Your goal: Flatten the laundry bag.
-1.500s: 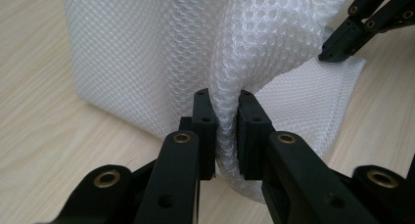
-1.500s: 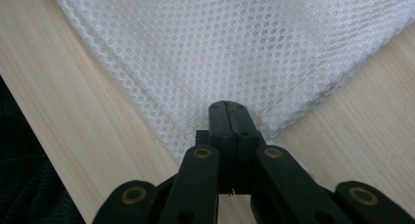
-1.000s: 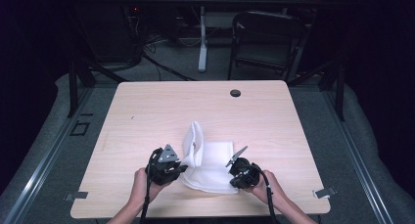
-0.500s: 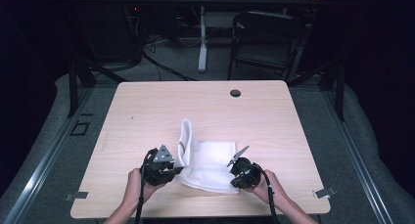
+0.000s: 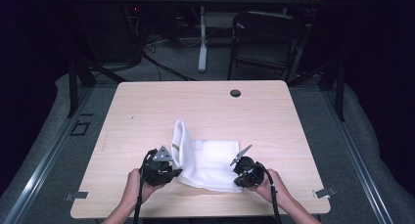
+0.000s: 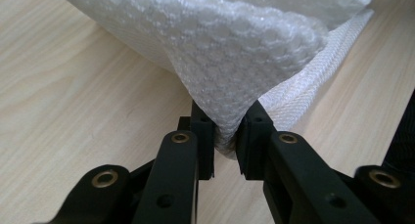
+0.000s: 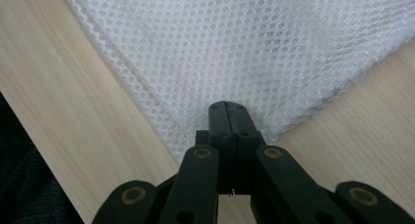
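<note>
- High view: a white mesh cloth lay on the near half of the counter, between the two hands. The left hand-held gripper sat at the cloth's near-left corner, the right hand-held gripper at its near-right corner, each touching the fabric. The cloth's left edge stood up off the counter in a tall fold running away from the person, while the right part lay flat. A dark round grommet sat well apart at the far edge. Both hands were about equally near the cloth; my read is that the next move turns on that raised left side, which the left one would carry across toward the right.
- Left gripper view: the left hand-held gripper had its jaws drawn in but not meeting, a thick bunch of cloth wedged between them. The fabric rose up and away from the jaws, clear of the counter, with a woven hem strip trailing to the right.
- Right gripper view: the right hand-held gripper had its jaws pressed tight together on the corner of the cloth, a thin layer pinched between them. The mesh fanned out ahead of the jaws, lying flat on the counter.
</note>
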